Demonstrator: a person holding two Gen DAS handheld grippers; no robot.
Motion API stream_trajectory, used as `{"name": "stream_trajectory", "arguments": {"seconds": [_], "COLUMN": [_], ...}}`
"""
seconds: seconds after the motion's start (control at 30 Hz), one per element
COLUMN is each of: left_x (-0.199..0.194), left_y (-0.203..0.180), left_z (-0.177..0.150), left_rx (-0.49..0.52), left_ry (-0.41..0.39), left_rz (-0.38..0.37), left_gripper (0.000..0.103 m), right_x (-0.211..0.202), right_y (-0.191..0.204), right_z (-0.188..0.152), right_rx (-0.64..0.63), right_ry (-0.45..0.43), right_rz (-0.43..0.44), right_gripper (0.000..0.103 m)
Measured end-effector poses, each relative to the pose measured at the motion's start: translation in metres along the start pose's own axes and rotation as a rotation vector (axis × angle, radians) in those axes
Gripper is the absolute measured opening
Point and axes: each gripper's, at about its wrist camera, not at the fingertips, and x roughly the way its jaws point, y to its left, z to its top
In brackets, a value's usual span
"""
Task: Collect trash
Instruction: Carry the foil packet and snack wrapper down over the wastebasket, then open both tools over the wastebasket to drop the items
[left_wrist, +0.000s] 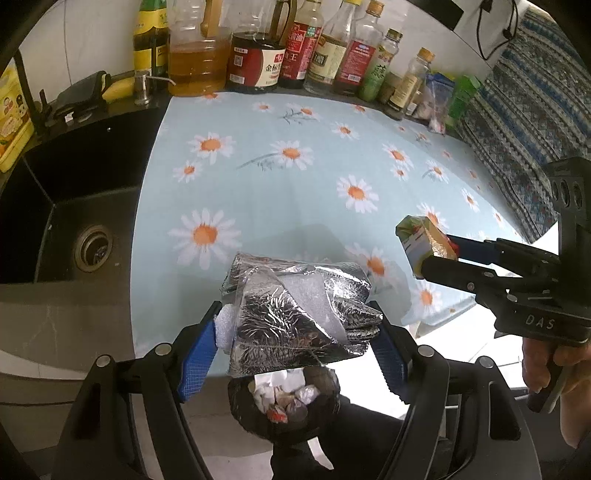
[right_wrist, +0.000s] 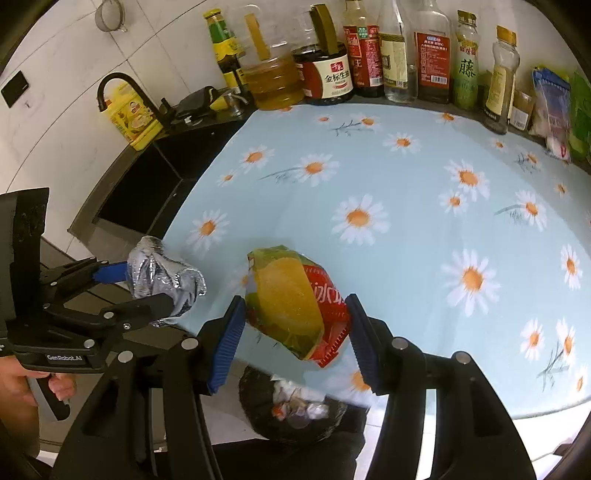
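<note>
Daisy-print cloth (right_wrist: 424, 192) covered the counter; its centre lay bare, bottles (right_wrist: 365, 55) lined its far edge, the black sink (left_wrist: 74, 206) sat off its left edge. Bin (left_wrist: 284, 402), partly filled, stood below the cloth's near edge. Left gripper (left_wrist: 299, 336) pointed steeply down over that edge, above the bin, pinching crumpled foil wrap (left_wrist: 295, 317). Right gripper (right_wrist: 295, 328), likewise tilted down above the bin, clamped a yellow-red snack packet (right_wrist: 295, 302).
</note>
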Motion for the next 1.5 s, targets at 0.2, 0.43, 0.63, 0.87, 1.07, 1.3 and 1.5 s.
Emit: {"name": "stream_trajectory", "arguments": {"seconds": [0.2,0.43,0.63,0.87,1.07,1.3,1.5], "left_x": [-0.008,-0.009,0.002,0.018,0.033,0.049,0.059], "left_y": [0.002,0.004,0.009,0.01,0.008,0.008,0.01], "left_z": [-0.026,-0.056,-0.079,-0.104,-0.118,-0.125,-0.127], "left_rx": [0.013,0.006,-0.016,-0.04,-0.044,-0.05,-0.062], "left_ry": [0.013,0.043,0.097,0.166,0.218,0.265,0.312], "left_rz": [-0.026,-0.057,-0.065,-0.079,-0.072,-0.071,-0.069], "left_gripper": [0.073,0.073,0.073,0.073,0.074,0.075,0.077], "right_x": [0.0,0.009,0.018,0.035,0.043,0.05,0.058], "right_y": [0.018,0.033,0.036,0.03,0.024,0.018,0.011], "right_z": [-0.029,-0.064,-0.087,-0.11,-0.121,-0.126,-0.129], "right_rx": [0.027,0.048,0.068,0.095,0.122,0.155,0.199], "right_ry": [0.02,0.08,0.125,0.183,0.215,0.235,0.252], "right_rz": [0.015,0.028,0.034,0.037,0.041,0.071,0.104], "right_gripper": [0.056,0.056,0.056,0.056,0.056,0.057,0.061]}}
